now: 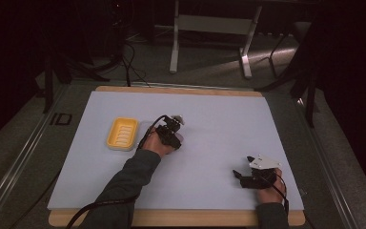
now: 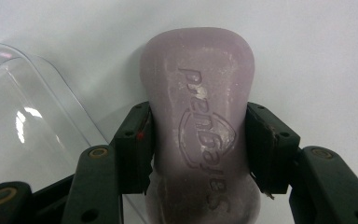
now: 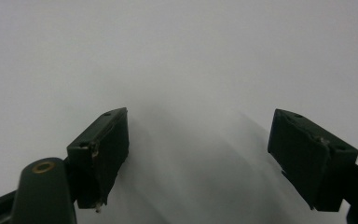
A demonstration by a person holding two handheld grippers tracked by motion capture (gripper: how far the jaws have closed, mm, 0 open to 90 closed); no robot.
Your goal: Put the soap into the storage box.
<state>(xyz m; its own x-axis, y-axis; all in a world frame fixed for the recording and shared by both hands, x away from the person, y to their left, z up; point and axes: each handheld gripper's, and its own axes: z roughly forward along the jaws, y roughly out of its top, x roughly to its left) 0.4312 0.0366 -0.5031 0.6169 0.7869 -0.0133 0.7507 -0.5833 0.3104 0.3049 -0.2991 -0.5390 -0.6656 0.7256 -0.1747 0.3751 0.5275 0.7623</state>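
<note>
Left tongs (image 2: 199,149) clamped on the mauve soap bar (image 2: 198,116) mid-frame — lift level, then toward the yellow dish (image 1: 122,133) at left. Right tongs (image 3: 198,158) gape, holding nothing.

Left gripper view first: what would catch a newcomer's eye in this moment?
A pale purple soap bar with an embossed logo sits squeezed at its narrow waist between the left gripper's black fingers, beside a clear plastic lid. In the high view, a yellow soap dish stands out left of that hand, while the right gripper rests open near the table's right edge.
</note>
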